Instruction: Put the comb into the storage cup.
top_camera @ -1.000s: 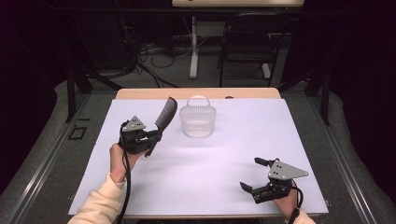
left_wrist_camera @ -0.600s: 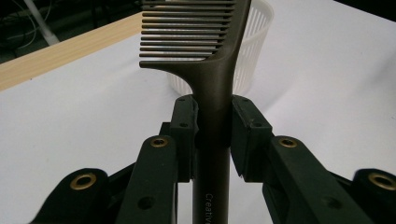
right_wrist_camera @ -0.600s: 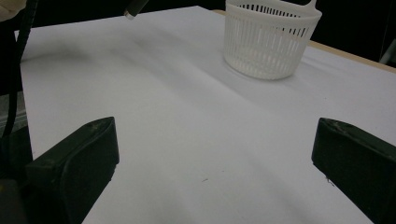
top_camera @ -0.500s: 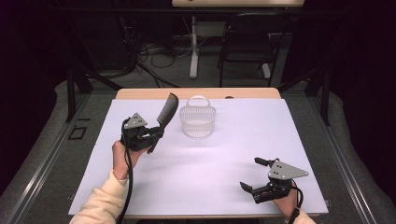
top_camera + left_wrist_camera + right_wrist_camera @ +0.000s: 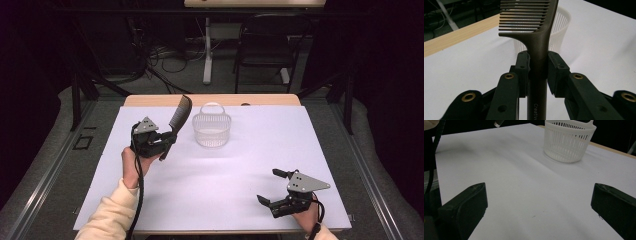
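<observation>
- Left gripper (image 5: 167,141): raised above the left part of the table (image 5: 150,200), held in the person's left hand (image 5: 131,165); jaws clamped on the handle of a comb
- Comb (image 5: 180,112): dark, long-handled, standing nearly upright and tilted away from the person, teeth at the top; its toothed end rises just left of the basket; partial lettering reads along the handle in the left gripper view (image 5: 541,62)
- Basket (image 5: 212,129): white slatted plastic, round, upright, handle raised; stands on the far middle of the table
- Right gripper (image 5: 274,189): low over the near right of the table; jaws spread wide, holding nothing
- Table: covered in a white sheet, a wooden edge showing at the far side
</observation>
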A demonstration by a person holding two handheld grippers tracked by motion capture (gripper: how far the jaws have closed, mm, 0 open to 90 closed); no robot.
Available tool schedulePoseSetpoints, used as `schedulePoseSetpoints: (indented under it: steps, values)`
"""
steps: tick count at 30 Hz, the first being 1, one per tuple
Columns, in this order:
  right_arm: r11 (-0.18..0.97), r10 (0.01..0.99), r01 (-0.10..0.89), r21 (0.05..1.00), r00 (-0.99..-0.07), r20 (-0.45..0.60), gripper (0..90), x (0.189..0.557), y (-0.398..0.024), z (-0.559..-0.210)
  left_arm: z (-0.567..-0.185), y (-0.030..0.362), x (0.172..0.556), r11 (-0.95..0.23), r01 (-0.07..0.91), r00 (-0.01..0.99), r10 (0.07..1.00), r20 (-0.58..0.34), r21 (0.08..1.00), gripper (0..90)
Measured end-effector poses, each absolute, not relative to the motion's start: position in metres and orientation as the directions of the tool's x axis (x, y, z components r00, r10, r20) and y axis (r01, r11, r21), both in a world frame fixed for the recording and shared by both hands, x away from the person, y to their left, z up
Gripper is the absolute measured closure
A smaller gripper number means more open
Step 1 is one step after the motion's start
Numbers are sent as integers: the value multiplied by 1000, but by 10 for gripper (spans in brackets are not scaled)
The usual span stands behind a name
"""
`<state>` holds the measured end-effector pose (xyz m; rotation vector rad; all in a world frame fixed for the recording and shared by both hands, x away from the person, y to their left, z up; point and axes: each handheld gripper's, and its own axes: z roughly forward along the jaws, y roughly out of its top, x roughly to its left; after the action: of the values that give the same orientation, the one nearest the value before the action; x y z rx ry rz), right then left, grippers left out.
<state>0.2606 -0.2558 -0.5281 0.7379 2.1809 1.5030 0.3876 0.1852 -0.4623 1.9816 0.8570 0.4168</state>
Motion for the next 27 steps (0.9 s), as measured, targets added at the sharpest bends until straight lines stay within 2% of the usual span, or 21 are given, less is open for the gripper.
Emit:
schedulePoseSetpoints:
  steps: [27]
  values:
    - [291,619,205,934,-785,-21,3,261,-256,-528,-449,177,402,-331,389,702,711,-45,860,728]
